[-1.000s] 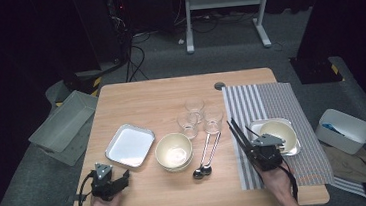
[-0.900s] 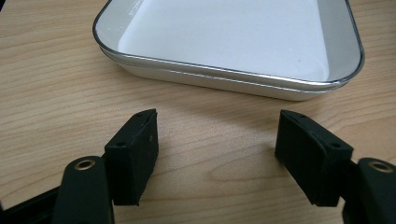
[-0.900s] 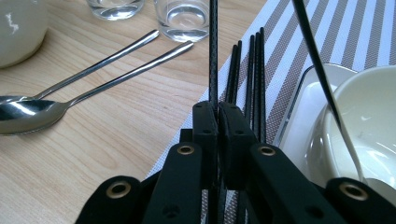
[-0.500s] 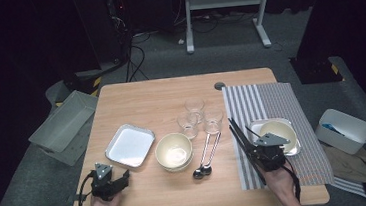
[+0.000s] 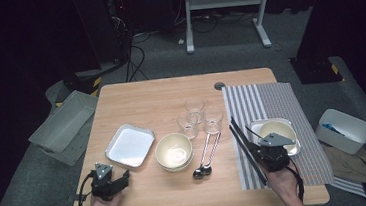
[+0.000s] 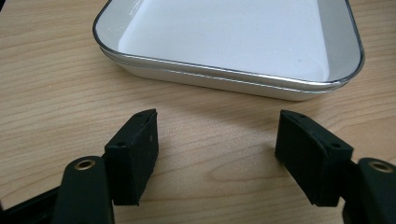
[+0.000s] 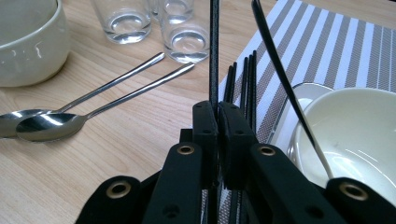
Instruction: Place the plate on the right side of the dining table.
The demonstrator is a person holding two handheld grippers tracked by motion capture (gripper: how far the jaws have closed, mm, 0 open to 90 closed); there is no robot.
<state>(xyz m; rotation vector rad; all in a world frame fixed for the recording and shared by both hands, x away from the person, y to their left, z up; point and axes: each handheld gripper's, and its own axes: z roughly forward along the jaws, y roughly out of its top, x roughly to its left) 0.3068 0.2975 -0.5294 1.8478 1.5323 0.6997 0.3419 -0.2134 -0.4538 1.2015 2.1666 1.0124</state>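
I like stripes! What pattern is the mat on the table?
The mat has grey and white stripes, clearest in the high view.

No text, label, brand, number or sign can be read in any of the views
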